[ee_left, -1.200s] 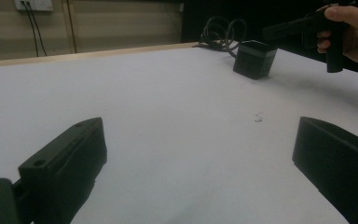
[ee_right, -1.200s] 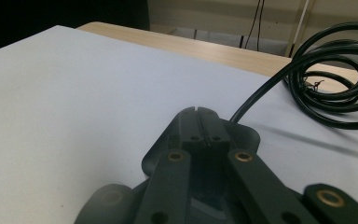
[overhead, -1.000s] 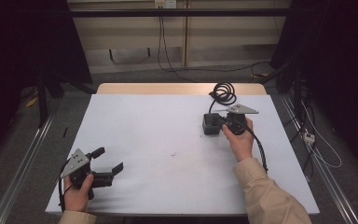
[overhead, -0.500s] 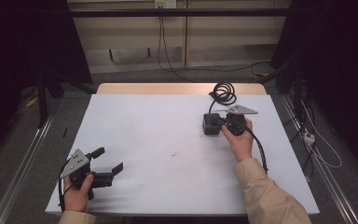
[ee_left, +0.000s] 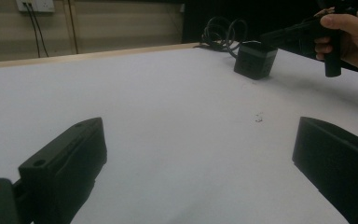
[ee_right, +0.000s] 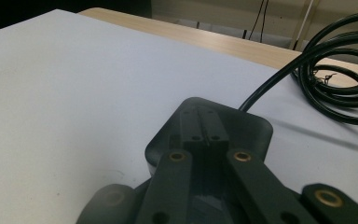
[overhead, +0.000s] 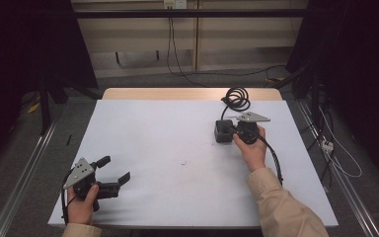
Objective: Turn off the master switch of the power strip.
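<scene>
Beige sleeves (overhead: 281,210), black tongs (overhead: 111,174), brass-ringed screws.

Setting: lab or test bay for recorded handling work. Evidence: a bare white table (overhead: 177,133) with a wooden edge, flanked by metal floor rails (overhead: 22,190) and dark curtains (overhead: 24,44); loose cables (overhead: 177,59) run across the grey floor to a wall socket (overhead: 174,4) on plain beige panelling.

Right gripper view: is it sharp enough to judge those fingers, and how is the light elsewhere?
Right gripper view: fingers soft and blurred up close over the black box; coiled cable crisper. Left gripper view: near fingers dark, slightly blurred. High view: white table evenly lit, surroundings in deep shadow.
</scene>
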